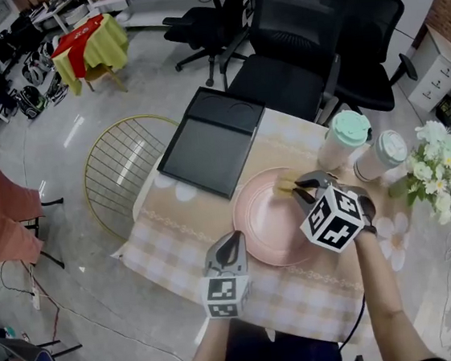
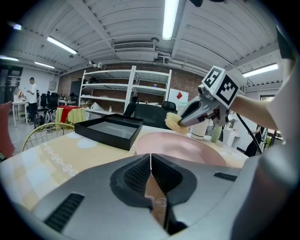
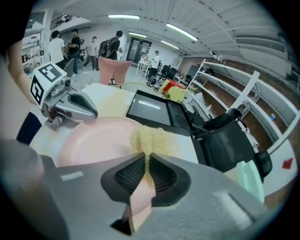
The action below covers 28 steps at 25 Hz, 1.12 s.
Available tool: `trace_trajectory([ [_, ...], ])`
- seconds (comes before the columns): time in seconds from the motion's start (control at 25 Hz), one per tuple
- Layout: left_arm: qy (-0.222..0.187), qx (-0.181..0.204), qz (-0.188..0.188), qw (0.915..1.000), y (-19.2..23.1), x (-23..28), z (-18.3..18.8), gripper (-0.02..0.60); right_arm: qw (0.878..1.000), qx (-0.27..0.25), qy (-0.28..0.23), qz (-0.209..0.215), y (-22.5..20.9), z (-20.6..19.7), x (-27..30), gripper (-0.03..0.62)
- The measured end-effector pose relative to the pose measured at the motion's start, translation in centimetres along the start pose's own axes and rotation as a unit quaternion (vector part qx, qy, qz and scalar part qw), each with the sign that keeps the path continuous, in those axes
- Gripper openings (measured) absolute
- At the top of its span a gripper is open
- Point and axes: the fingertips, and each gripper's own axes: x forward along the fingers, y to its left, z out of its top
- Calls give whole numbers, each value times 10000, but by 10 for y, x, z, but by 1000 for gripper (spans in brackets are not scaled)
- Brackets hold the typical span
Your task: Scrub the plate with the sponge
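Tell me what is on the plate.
Only the sponge, pinched in the right tool, at the far rim of the plate. The patch beneath it is covered.

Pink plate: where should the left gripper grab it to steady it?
Probably the near-left rim of the pink plate, coming in low from the person's side. It lies flat, so only the raised rim offers a pinch. The left gripper, jaws shut, sits by that edge; the right gripper holds the sponge at the far rim, and the black tray crowds the far-left.
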Motion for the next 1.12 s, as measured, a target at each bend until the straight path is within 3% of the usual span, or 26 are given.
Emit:
trace_trajectory([
  [0.4, 21, 14, 32, 10000, 0, 0, 0, 14, 9935, -820, 360, -699, -12, -17, 40, 31],
  [1.12, -7, 40, 52, 10000, 0, 0, -4, 14, 9891, -915, 482, -1050, -15, -17, 76, 31],
])
